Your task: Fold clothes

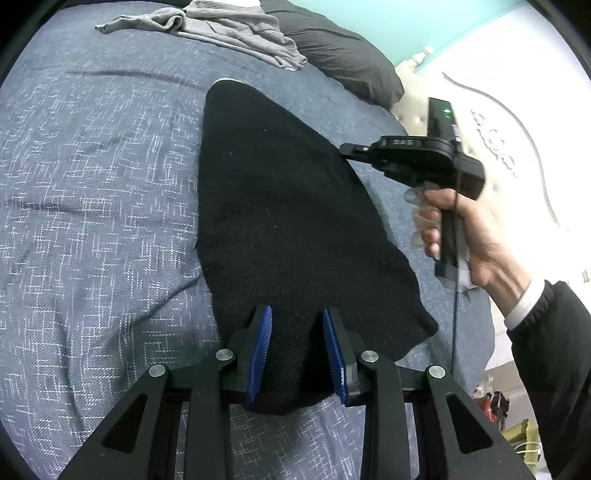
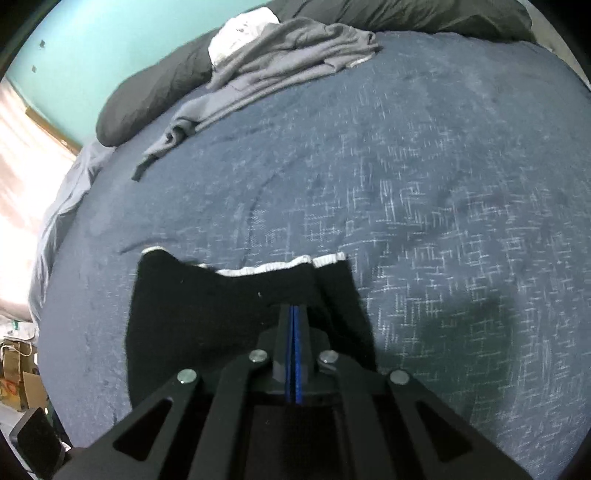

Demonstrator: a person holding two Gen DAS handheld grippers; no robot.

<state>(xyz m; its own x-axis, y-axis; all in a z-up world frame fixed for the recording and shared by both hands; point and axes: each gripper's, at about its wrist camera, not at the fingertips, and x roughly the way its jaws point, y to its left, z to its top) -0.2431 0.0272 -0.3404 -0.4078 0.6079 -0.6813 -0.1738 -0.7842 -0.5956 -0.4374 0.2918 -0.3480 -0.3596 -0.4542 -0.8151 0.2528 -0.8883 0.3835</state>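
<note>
A black garment [image 1: 280, 206] with a white-trimmed edge [image 2: 280, 265] lies spread on the blue patterned bedspread [image 1: 92, 184]. My left gripper [image 1: 296, 311] is open, its blue pads [image 1: 263, 339] straddling the garment's near end just above the cloth. A hand [image 1: 461, 229] holds my right gripper [image 1: 347, 150] at the garment's right edge. In the right wrist view the right gripper [image 2: 295, 314] is shut with its pads together, and the black garment [image 2: 207, 317] appears pinched and slightly raised around its fingers.
A crumpled grey garment [image 1: 236, 29] [image 2: 288, 51] lies at the far end of the bed by a dark pillow [image 1: 343, 55] [image 2: 147, 96]. A white headboard [image 1: 509, 122] stands to the right. Boxes [image 2: 18, 376] sit on the floor beside the bed.
</note>
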